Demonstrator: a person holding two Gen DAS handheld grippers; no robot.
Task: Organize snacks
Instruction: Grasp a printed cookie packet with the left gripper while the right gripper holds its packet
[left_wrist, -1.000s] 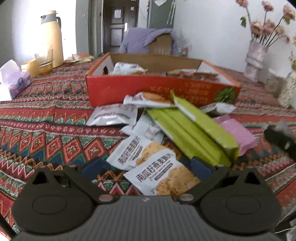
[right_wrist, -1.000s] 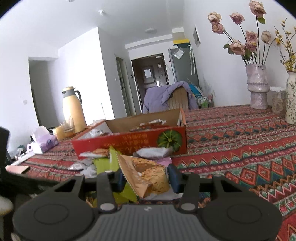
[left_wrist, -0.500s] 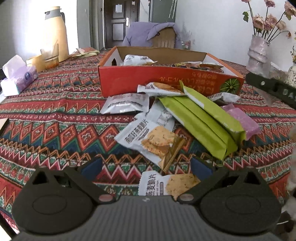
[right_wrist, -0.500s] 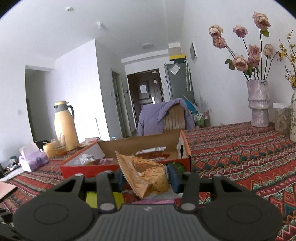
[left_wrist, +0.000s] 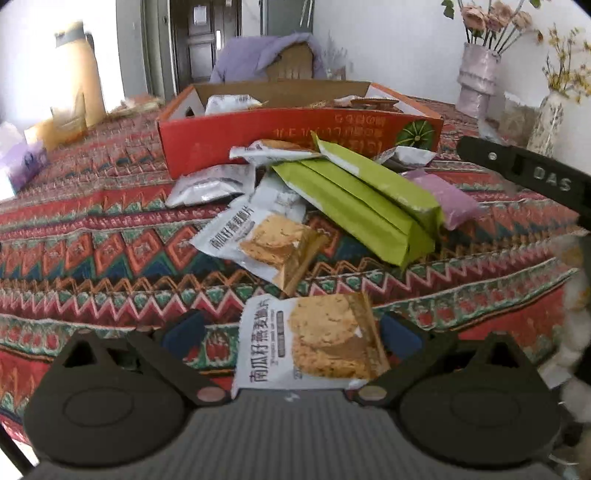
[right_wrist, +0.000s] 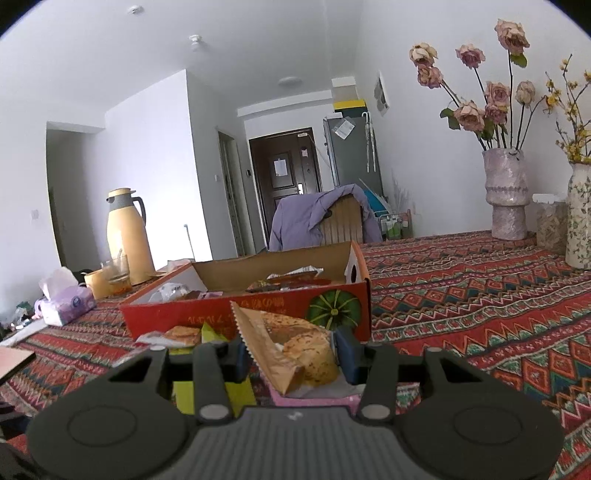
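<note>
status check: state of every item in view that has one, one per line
right tool: shut on a cracker packet
left tool: open, another cracker packet between the fingers
red box: open-topped, snacks inside
green packs: stacked on the table
glass: partly filled

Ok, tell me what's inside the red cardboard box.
Inside the red cardboard box: a white snack packet at its left end, brown wrapped snacks toward the right. The front wall hides the box floor, so anything lying lower can't be seen.
</note>
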